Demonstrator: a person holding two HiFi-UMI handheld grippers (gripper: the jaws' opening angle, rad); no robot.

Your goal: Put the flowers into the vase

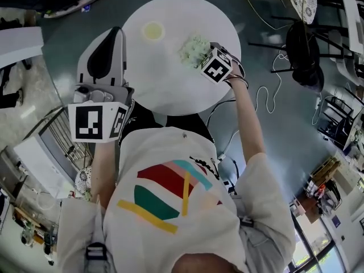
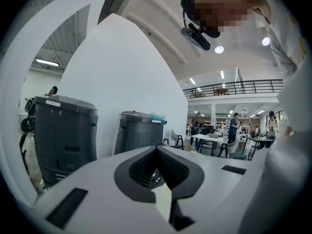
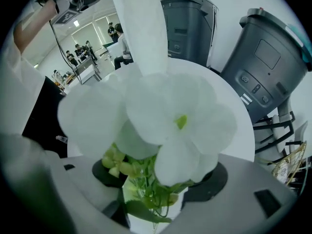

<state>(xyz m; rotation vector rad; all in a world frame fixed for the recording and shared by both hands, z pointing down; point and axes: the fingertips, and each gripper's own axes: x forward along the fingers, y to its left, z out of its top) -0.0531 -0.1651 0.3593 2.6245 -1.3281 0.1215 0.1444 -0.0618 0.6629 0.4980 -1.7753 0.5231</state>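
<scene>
Left gripper (image 2: 157, 149) is at the table's (image 1: 170, 90) left edge, off the top, jaws together, nothing in them. On the table's far left part we see the pale round vase (image 1: 152, 30), standing alone. Right of it, well apart, the white flowers (image 1: 195, 51) sit low over the table. Right gripper (image 3: 156, 184) points steeply down, jaws closed on the green stems, blooms ahead of the jaws.
</scene>
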